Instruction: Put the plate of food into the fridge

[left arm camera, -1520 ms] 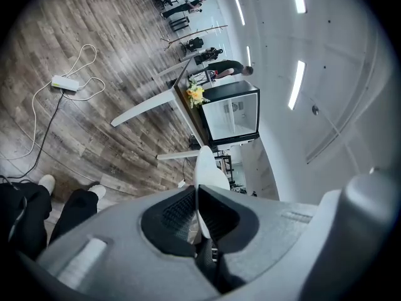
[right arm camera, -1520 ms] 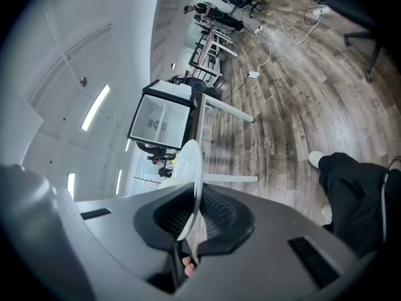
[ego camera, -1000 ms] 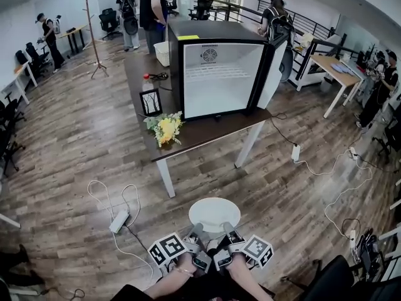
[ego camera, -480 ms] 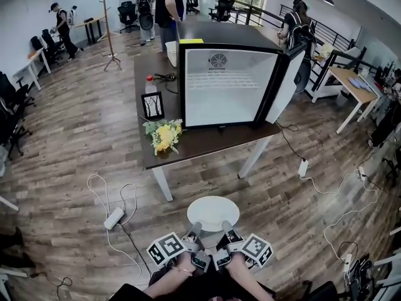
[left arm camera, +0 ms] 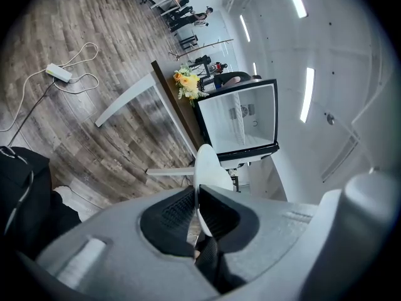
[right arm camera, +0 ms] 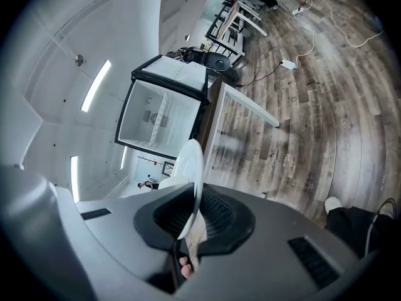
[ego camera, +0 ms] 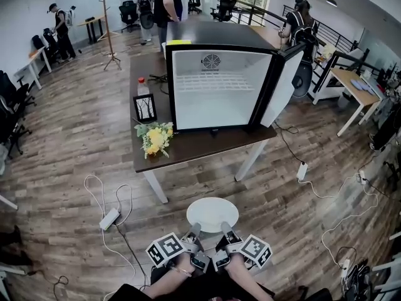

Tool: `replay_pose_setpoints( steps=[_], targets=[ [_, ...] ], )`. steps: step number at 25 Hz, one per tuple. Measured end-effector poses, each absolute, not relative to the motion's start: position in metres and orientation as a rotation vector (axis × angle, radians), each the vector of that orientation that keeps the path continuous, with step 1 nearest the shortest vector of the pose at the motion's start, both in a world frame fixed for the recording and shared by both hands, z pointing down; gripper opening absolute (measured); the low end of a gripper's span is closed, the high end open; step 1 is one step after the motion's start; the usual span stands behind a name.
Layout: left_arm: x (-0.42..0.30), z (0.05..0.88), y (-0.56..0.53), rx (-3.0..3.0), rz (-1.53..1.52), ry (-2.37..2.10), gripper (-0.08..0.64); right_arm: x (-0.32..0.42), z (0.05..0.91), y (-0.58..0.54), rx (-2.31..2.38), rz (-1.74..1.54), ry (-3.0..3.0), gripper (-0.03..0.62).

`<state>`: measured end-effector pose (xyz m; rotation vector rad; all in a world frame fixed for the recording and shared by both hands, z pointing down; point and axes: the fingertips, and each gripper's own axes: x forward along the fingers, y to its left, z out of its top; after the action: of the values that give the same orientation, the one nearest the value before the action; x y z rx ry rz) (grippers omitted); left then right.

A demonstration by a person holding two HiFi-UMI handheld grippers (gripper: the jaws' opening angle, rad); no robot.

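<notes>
Plate (ego camera: 213,213): round, plain white, thin-edged, smooth on top. It is held level over the wood floor (ego camera: 75,143), short of the desk's (ego camera: 194,144) front edge. Left tool (left arm camera: 195,200) is clamped on the plate's near-left rim, with the pads pressing both faces. Right tool (right arm camera: 194,205) is clamped likewise on the near-right rim. Flowers (ego camera: 153,138) sit on the desk near its front-left corner. Fridge (ego camera: 216,86) stands toward the right, its door swung open to the right and its interior white with a wire shelf.
</notes>
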<state>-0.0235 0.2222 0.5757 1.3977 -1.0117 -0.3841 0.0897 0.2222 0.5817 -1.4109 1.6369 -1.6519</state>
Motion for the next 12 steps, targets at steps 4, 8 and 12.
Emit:
replay_pose_setpoints(
  steps=[4,8,12],
  targets=[
    [-0.02,0.579,0.218,1.399,-0.377,-1.019,0.023,0.094,0.585,0.217,-1.408,-1.655,1.636,0.037],
    [-0.02,0.583,0.213,1.39,-0.365,-1.027,0.023,0.093,0.591,0.212,-1.405,-1.676,1.623,0.037],
    [-0.02,0.586,0.203,1.382,-0.365,-1.026,0.023,0.094,0.593,0.203,-1.412,-1.681,1.62,0.037]
  ],
)
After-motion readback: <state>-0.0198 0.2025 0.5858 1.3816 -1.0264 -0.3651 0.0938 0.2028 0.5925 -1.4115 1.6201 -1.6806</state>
